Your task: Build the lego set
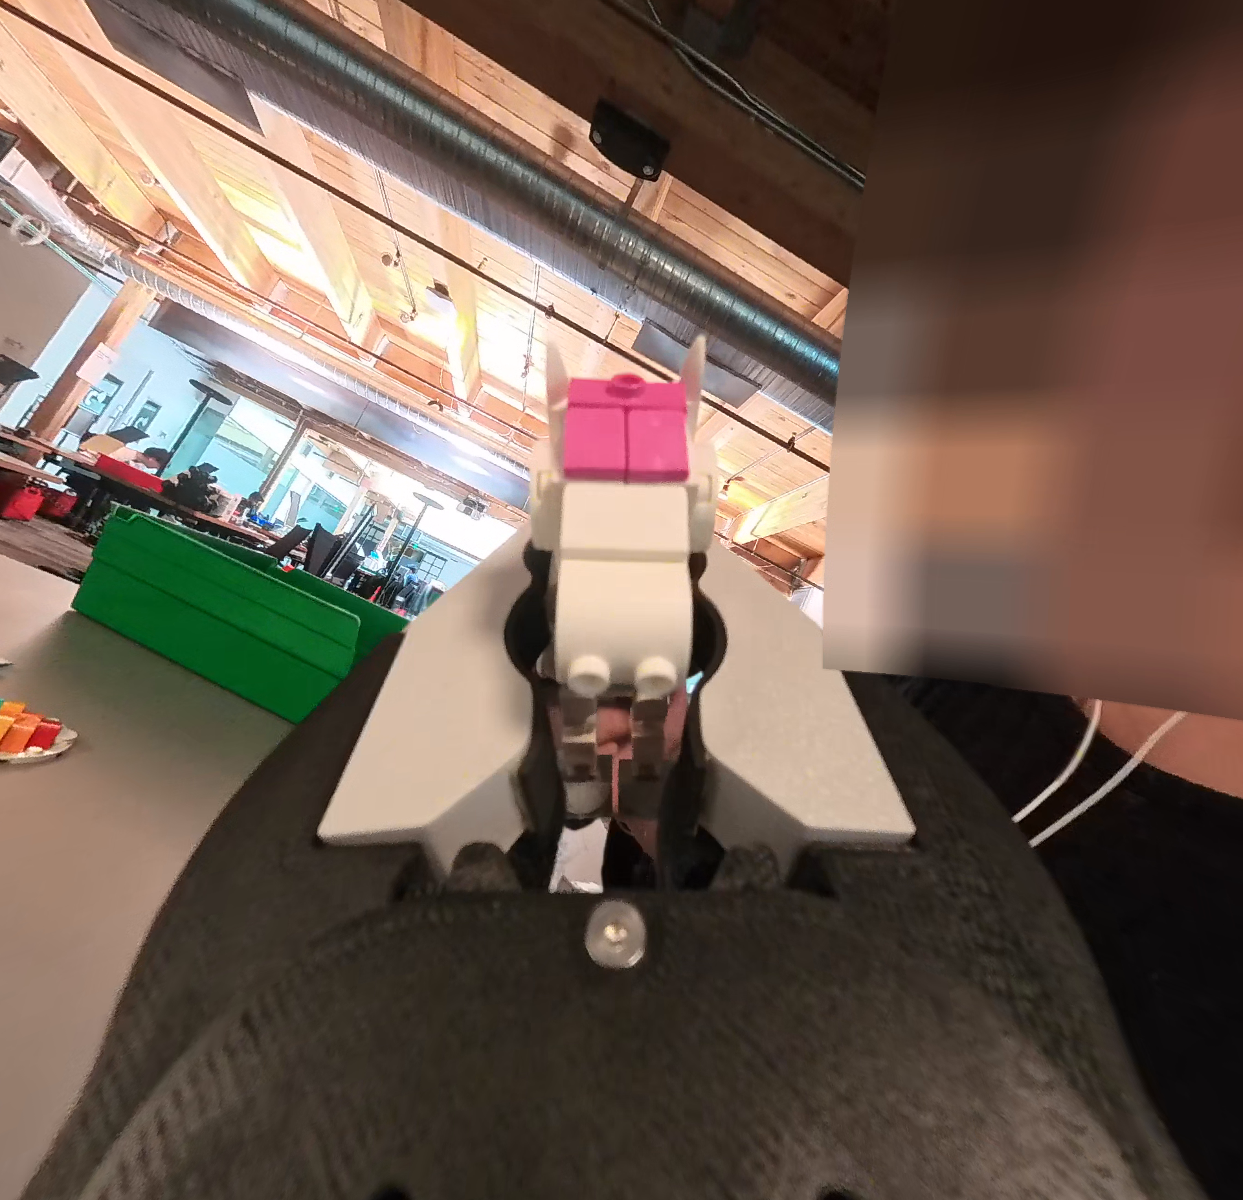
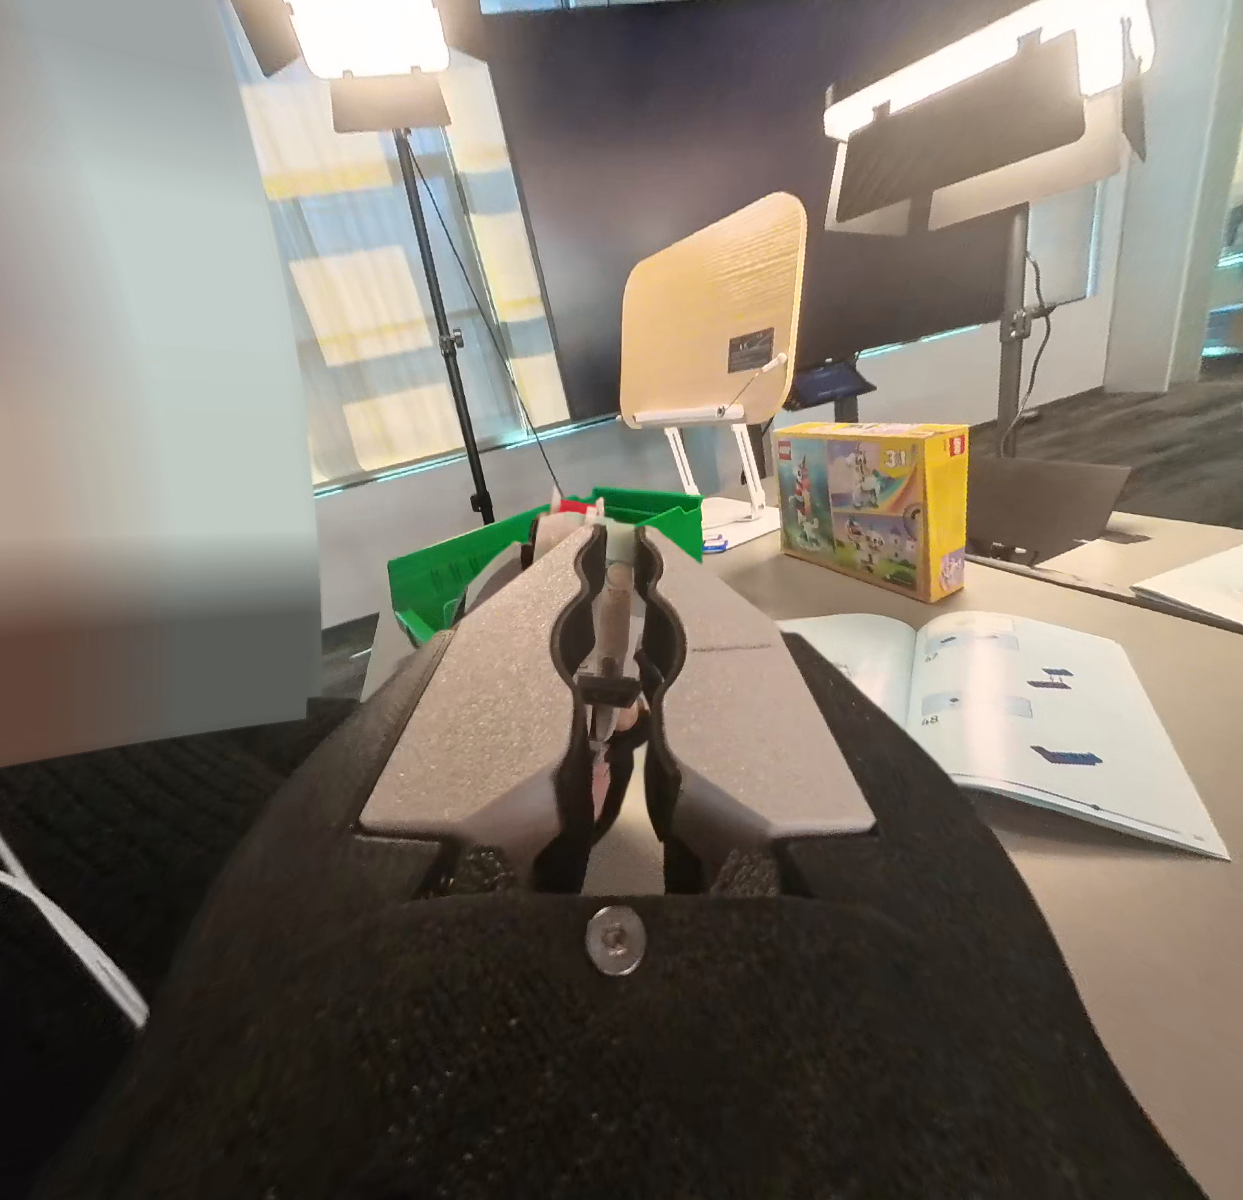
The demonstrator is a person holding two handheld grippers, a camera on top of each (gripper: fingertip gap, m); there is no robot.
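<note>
The left gripper (image 1: 622, 603), tilted up toward the ceiling, has its two grey fingers (image 1: 437, 717) clamped on a white lego build (image 1: 622, 562) that stands between the tips. The build carries two magenta tiles (image 1: 625, 438) on its upper face, two pointed white pieces rising behind them, and two round white studs at its lower, nearer end. To the left of the gripper a green bin (image 1: 215, 603) sits on the grey table (image 1: 101, 798), and a small round dish of orange and red bricks (image 1: 30, 730) lies at the table's left edge. The right gripper (image 2: 619, 542) has its fingers (image 2: 491, 683) drawn close together on a slim white lego piece (image 2: 615, 603) that runs lengthwise along the narrow gap between them, a small black part crossing it nearer the camera. Just beyond the tips a green bin (image 2: 464, 562) shows, with a small red and white piece (image 2: 572, 505) at its near rim. On the right half of the table (image 2: 1110, 932) an open instruction booklet (image 2: 1009, 710) lies flat; behind it, toward the far edge, stands the yellow lego box (image 2: 874, 509), and further back a tilted wooden book stand (image 2: 713, 314) on white legs.
</note>
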